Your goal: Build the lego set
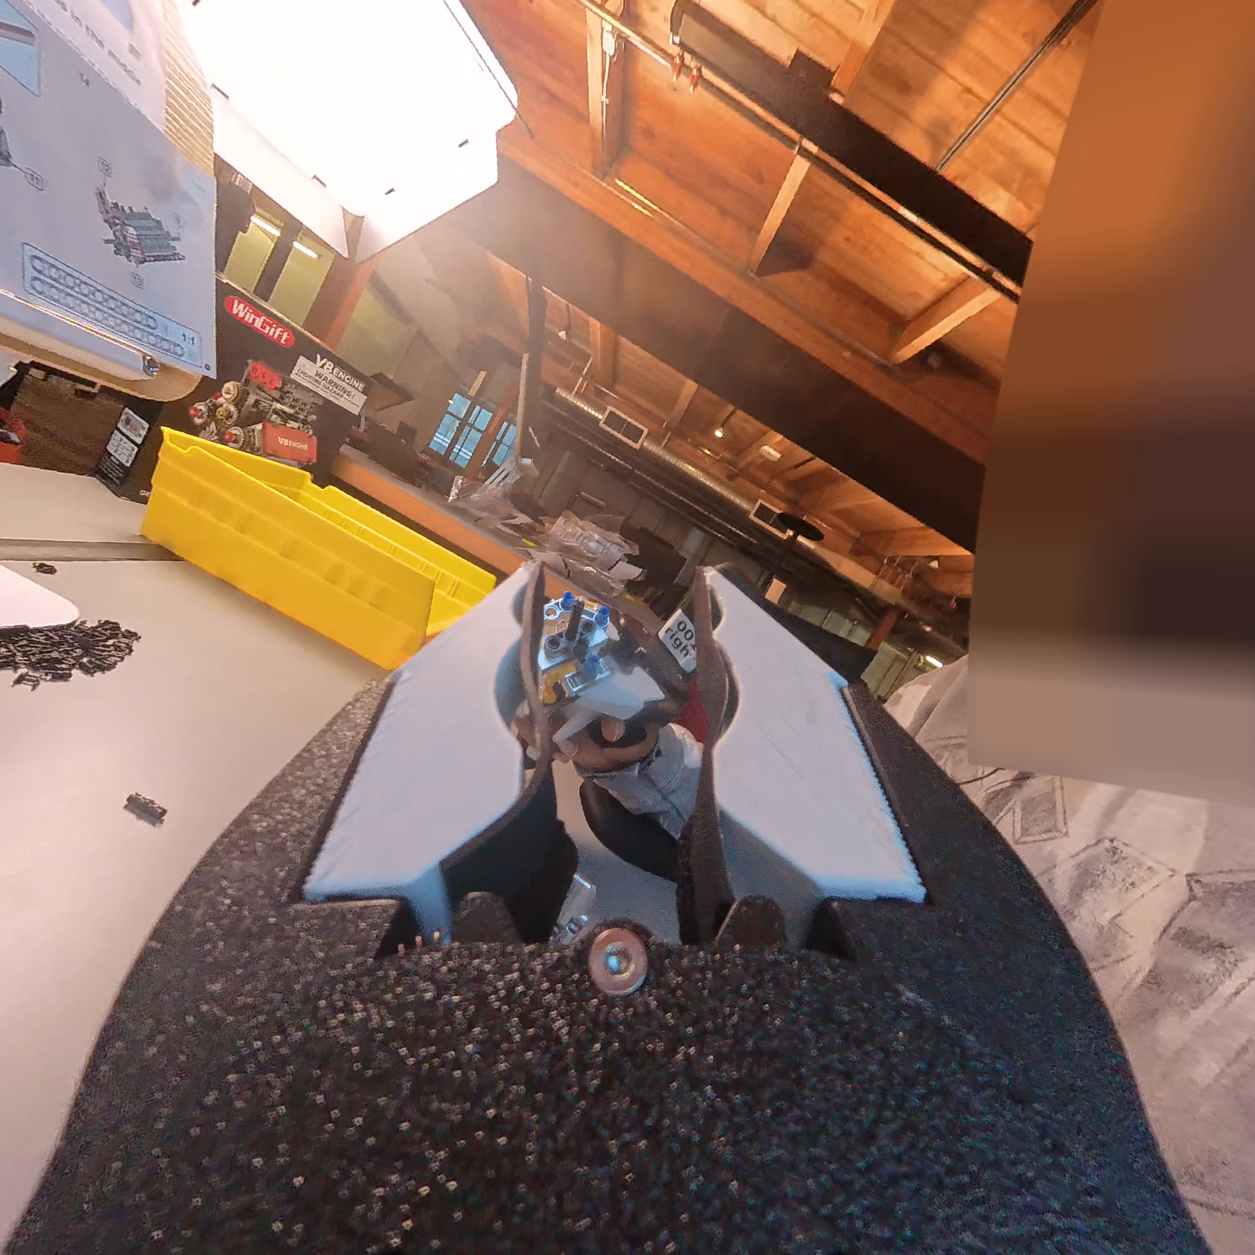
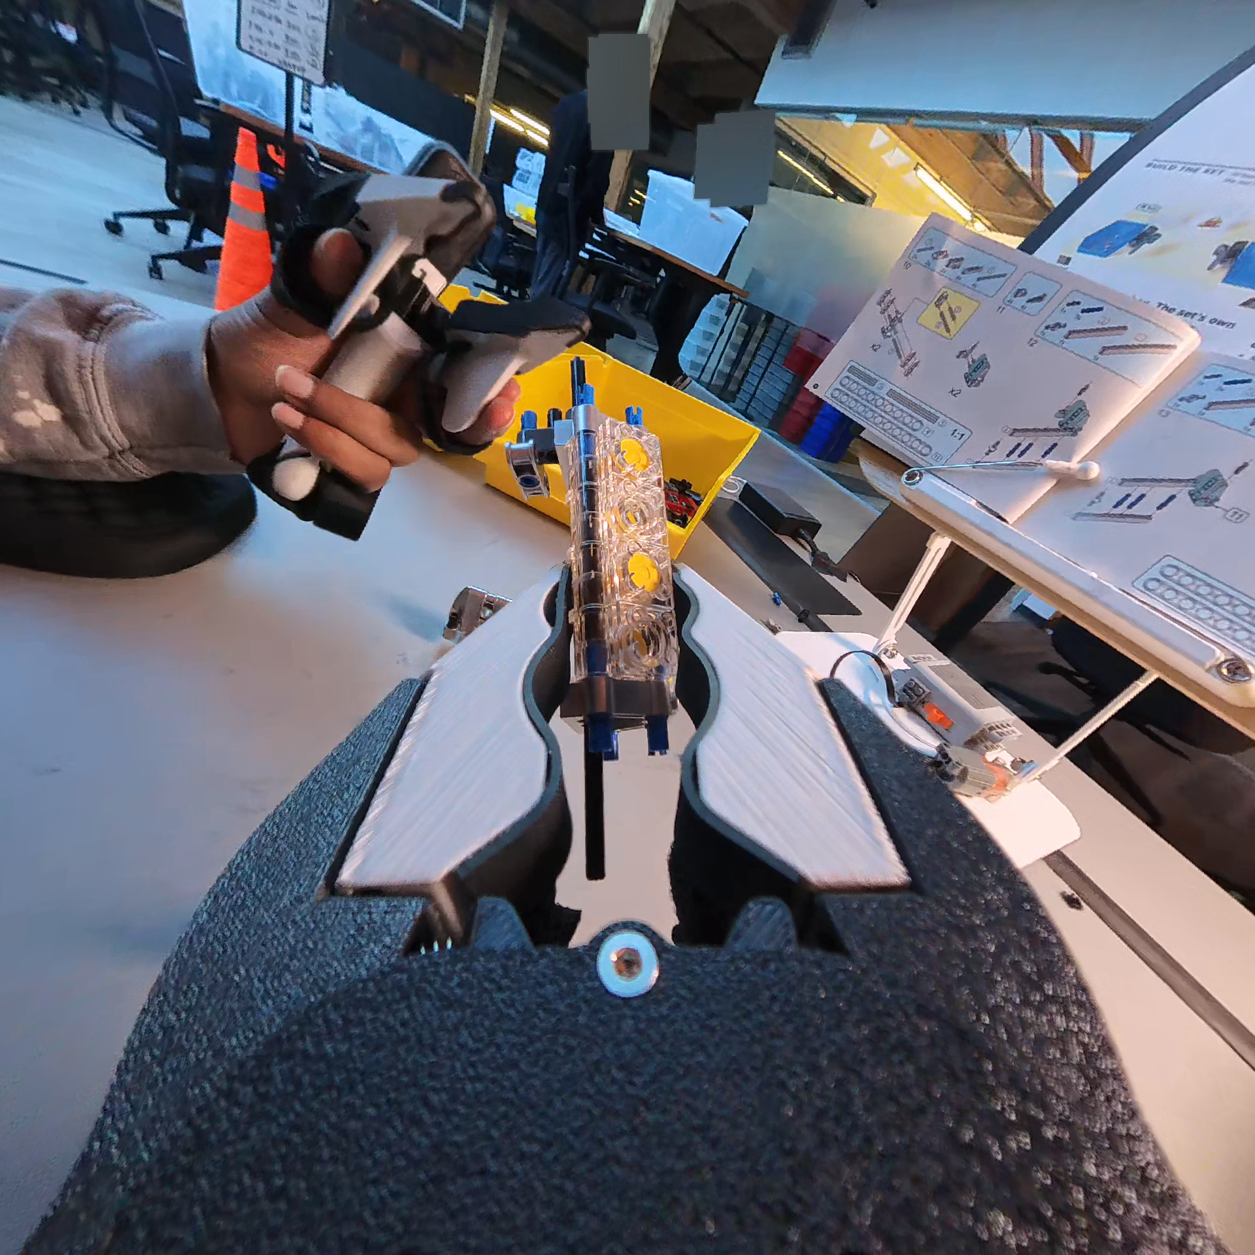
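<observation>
Closest to the lens in the right wrist view, the right gripper [image 2: 621,611] pinches a clear brick assembly [image 2: 621,543] between its white fingers [image 2: 475,720], the dark pads pressing its two sides. That assembly runs lengthwise away from the camera, roughly in line with the fingers and leaning a little to the left at its far end; yellow round pieces show through its clear wall, blue pins stick out at the near end, and a black axle [image 2: 593,815] runs through it and hangs out toward the camera. At the far end sit grey connectors [image 2: 533,462] and more blue pins. Up and to the left, a hand [image 2: 299,380] in a patterned sleeve grips the left gripper [image 2: 543,333], held raised above the table and angled down toward the far tip of the assembly, its fingertips near it; I cannot tell whether they touch. From the left wrist view, the left gripper's fingers [image 1: 434,733] stand apart with a gap between them and nothing caught there; through that gap the assembly's end and the right gripper show, facing back. Beyond lies a yellow bin [image 2: 706,434] on the pale table [image 2: 170,679], holding a few small parts. To the right, printed instruction sheets [image 2: 985,353] rest on a tilted stand [image 2: 1059,536], with a grey battery box [image 2: 951,706] below. A scatter of small black pins [image 1: 64,648] lies on the table at left.
</observation>
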Available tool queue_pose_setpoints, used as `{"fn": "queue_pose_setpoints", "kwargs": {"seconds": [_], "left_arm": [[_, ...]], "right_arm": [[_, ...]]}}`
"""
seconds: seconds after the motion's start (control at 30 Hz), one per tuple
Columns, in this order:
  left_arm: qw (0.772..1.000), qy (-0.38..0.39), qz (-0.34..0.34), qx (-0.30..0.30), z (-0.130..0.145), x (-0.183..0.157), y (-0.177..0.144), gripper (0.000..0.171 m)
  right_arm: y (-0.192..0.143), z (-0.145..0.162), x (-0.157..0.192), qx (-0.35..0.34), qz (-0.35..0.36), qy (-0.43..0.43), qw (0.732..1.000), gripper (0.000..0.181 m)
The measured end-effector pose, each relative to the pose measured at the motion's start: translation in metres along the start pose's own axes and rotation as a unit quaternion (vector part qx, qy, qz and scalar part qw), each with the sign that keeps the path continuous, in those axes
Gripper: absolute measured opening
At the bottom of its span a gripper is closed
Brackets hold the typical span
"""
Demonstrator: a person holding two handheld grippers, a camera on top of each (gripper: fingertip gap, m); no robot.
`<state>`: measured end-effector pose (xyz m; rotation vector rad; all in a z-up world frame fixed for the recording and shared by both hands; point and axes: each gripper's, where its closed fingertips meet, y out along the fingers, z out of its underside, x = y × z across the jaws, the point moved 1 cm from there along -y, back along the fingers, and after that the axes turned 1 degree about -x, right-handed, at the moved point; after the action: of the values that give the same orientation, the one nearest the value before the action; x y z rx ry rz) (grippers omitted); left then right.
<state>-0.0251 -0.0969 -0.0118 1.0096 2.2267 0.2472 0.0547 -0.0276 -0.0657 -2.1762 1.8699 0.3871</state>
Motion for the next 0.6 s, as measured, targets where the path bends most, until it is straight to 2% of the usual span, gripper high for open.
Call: {"fn": "queue_pose_setpoints", "kwargs": {"seconds": [0.1, 0.23, 0.6], "left_arm": [[1.0, -0.012, -0.002, -0.011, -0.0016, 0.0002, 0.0007, 0.054], [1.0, -0.024, -0.003, -0.012, -0.0009, 0.0006, 0.0016, 0.058], [0.999, -0.041, -0.009, -0.015, -0.0008, 0.0038, 0.0011, 0.06]], "right_arm": [[0.0, -0.0002, -0.0001, -0.005, -0.003, 0.017, 1.0, 0.025], [0.0007, 0.0029, 0.0004, -0.003, -0.007, 0.03, 1.0, 0.025], [0.0019, 0.0048, 0.0021, -0.011, -0.022, 0.06, 0.998, 0.025]]}}
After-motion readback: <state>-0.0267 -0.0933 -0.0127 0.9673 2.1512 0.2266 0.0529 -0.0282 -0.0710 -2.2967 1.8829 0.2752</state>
